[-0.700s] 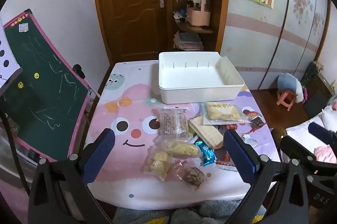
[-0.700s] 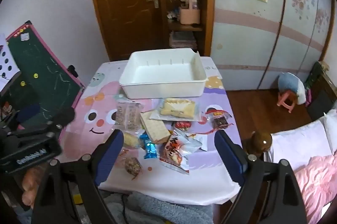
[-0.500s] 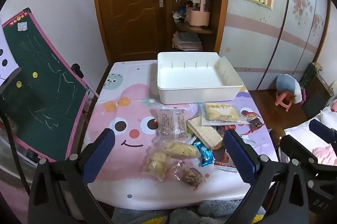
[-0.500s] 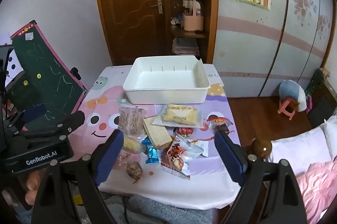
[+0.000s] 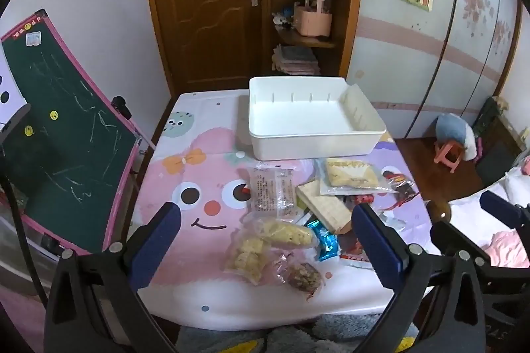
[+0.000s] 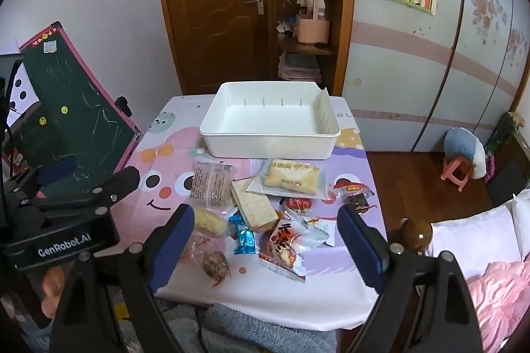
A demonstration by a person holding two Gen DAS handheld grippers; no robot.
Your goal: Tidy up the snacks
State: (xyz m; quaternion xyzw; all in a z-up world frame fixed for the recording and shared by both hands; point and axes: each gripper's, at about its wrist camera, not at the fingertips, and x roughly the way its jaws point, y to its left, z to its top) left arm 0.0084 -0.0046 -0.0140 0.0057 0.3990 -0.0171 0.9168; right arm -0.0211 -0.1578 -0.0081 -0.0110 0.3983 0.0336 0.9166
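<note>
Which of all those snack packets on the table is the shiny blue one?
The small blue foil packet in the middle of the pile, beside the tan cracker pack. The other wrappers are clear, white or red.

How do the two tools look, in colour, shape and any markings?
Both look alike. The left tool has a black frame with silver screws and two long fingers covered in dark blue pads. The right tool has the same black frame and blue pads. The right view shows the left tool's black body printed "GenRobot.AI" in white. No sleeves are visible.
</note>
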